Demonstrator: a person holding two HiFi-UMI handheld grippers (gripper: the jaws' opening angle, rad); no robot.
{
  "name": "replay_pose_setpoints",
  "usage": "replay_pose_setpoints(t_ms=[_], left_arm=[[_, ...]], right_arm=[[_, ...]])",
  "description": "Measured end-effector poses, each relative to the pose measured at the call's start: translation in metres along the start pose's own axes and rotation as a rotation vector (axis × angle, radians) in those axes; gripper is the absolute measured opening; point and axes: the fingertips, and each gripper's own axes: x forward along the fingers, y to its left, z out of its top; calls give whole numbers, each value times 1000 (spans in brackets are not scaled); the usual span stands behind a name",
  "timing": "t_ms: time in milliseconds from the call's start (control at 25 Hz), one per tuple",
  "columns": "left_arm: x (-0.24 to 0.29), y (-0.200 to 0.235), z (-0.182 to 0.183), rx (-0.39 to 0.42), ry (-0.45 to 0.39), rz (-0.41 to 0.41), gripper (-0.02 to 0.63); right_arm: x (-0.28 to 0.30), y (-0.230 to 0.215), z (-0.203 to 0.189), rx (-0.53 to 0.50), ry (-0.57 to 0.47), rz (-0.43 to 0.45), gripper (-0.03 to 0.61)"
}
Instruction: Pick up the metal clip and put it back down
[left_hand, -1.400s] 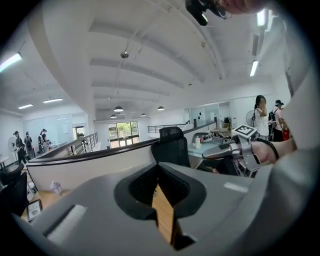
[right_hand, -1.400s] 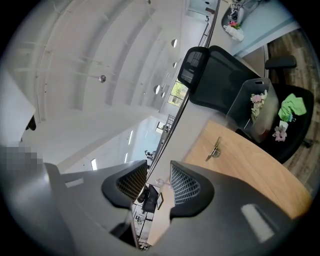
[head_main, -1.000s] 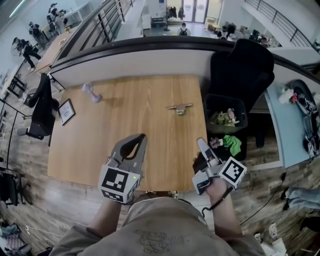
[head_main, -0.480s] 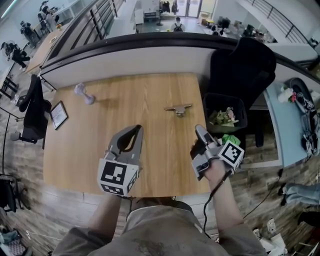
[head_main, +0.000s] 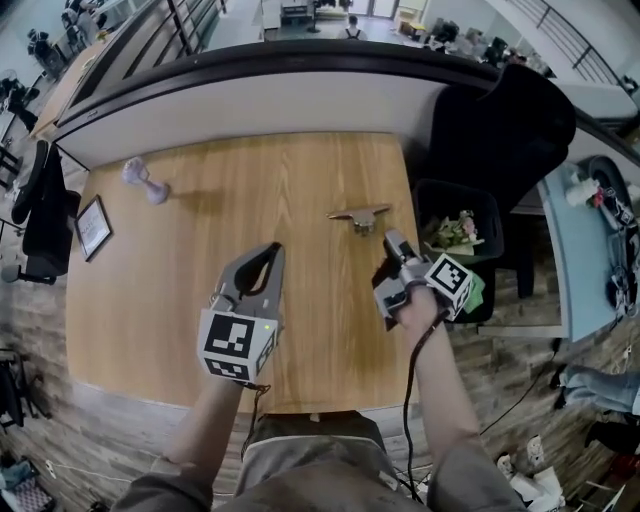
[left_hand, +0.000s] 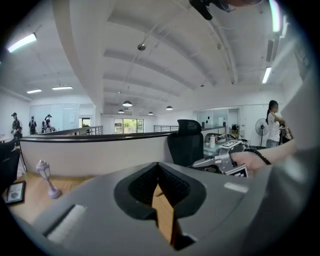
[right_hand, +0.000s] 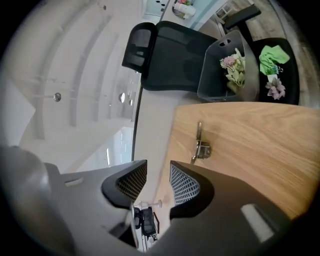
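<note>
The metal clip (head_main: 360, 216) lies flat on the wooden table (head_main: 250, 200), near its right edge. My right gripper (head_main: 390, 240) hovers just short of the clip, a little to its right, with nothing between its open jaws. In the right gripper view the clip (right_hand: 201, 146) shows ahead of and apart from the right gripper (right_hand: 157, 170). My left gripper (head_main: 268, 252) hangs over the middle of the table, shut and empty. From the left gripper view, the left gripper (left_hand: 159, 167) has its tips together, and the table shows through the gap behind them.
A small purple ornament (head_main: 143, 178) and a framed picture (head_main: 92, 226) sit at the table's far left. Past the right edge stand a black bin (head_main: 478, 205) holding flowers and a black office chair (head_main: 500, 120). A low wall runs along the far edge.
My right gripper has moved forward over the table toward the clip. The left gripper stays about where it was, still shut. The clip has not moved.
</note>
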Motion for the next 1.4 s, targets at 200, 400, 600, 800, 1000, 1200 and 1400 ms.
replay_pose_setpoints(t_ms=[200,400,600,800,1000,1200,1400], left_arm=[[24,20,-34,-53,-10,14,2],[43,19,-68,-72,22,1,2],[52,23,-90,-73,55,-3,2],[55,34,-103,-79,72,13,2],[56,36,-112,-74,81,12,2],[56,27,-107,-68,98,-13,2],[47,15,-82,-61,100,-34,2]], right_arm=[[44,-42,8,33,-15,-24,152],[79,-81,15,26,-6,-69,152],[105,-97,15,28,8,-63,150],[119,-106,13,46,3,-55,118],[124,-101,12,1,13,-44,40],[113,-92,4,25,29,-65,23],[86,-54,-3,55,32,-33,23]])
